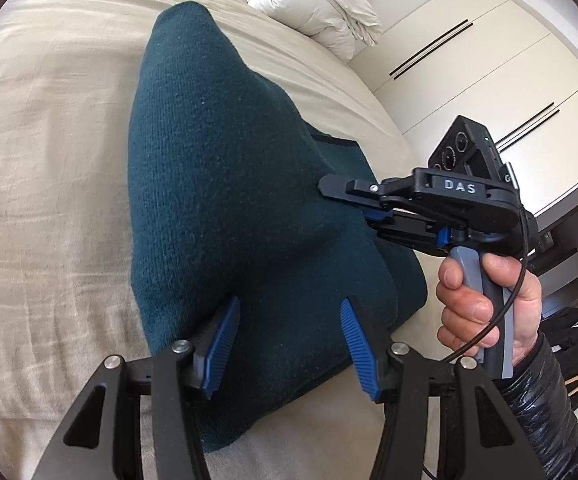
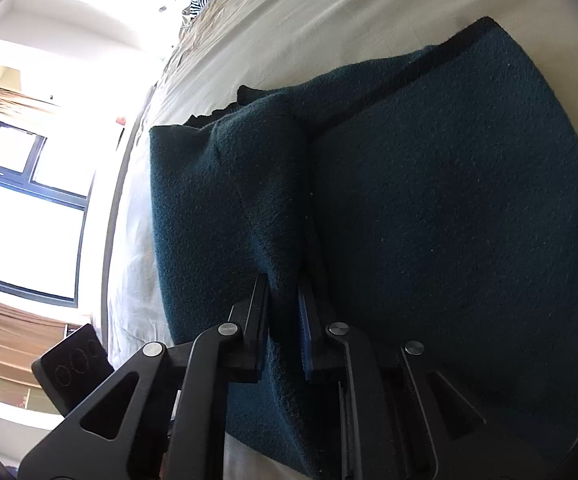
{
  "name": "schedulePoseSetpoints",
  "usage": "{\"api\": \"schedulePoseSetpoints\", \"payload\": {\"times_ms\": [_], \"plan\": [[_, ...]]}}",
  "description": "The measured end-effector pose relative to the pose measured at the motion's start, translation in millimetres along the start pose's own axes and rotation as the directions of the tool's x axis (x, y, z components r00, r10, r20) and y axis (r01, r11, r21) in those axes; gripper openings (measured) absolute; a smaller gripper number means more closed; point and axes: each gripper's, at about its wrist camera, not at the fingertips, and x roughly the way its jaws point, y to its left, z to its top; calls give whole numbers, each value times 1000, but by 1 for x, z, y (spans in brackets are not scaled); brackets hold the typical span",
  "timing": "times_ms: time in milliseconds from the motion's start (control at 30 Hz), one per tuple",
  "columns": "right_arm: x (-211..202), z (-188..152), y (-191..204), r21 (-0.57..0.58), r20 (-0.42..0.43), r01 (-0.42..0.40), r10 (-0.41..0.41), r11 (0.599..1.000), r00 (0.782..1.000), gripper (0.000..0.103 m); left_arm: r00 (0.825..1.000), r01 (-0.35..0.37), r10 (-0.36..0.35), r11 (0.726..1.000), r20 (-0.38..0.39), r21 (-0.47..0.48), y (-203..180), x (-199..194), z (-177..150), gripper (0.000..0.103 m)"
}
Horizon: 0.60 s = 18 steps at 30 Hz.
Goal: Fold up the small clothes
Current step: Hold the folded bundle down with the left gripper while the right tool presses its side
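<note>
**Teal knit garment half-folded, one edge pinched**

The teal knit garment (image 1: 217, 184) lay on the beige bed cover (image 1: 49, 160), its far end reaching toward the white duvet (image 1: 313, 4) heaped beyond it; a raised ridge ran along its middle. Your right gripper (image 2: 283, 300) had its jaws closed on a fold of that knit at the garment's near edge, cloth plainly pinched between the pads; your left gripper (image 1: 289, 320) stood with its jaws apart over the garment's near end, holding nothing. To do this fold well, I judged you needed a matching pinch with the left on the same edge; lift both corners evenly; carry them across together; lay the edge square on the garment's far side, so no ridge stayed trapped.
</note>
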Motion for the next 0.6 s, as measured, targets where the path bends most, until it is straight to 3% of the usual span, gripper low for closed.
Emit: {"api": "schedulePoseSetpoints", "payload": {"times_ms": [100, 167, 267, 400, 600], "plan": [[-13, 7, -1, 11, 46, -22, 21, 1000, 999, 31, 1000, 12, -12, 1000, -4, -12, 5, 1, 2, 55], [-14, 16, -10, 47, 71, -38, 34, 998, 997, 63, 1000, 14, -14, 1000, -2, -6, 7, 1, 1, 55], [-7, 22, -19, 77, 46, -68, 64, 995, 997, 64, 1000, 21, -21, 1000, -1, -11, 9, 2, 2, 55], [13, 24, -13, 25, -9, -72, 73, 997, 997, 61, 1000, 29, -29, 999, -3, -12, 11, 0, -1, 55], [32, 24, -12, 70, -55, -101, 105, 992, 993, 40, 999, 37, -37, 999, 2, -18, 14, -2, -2, 55]]}}
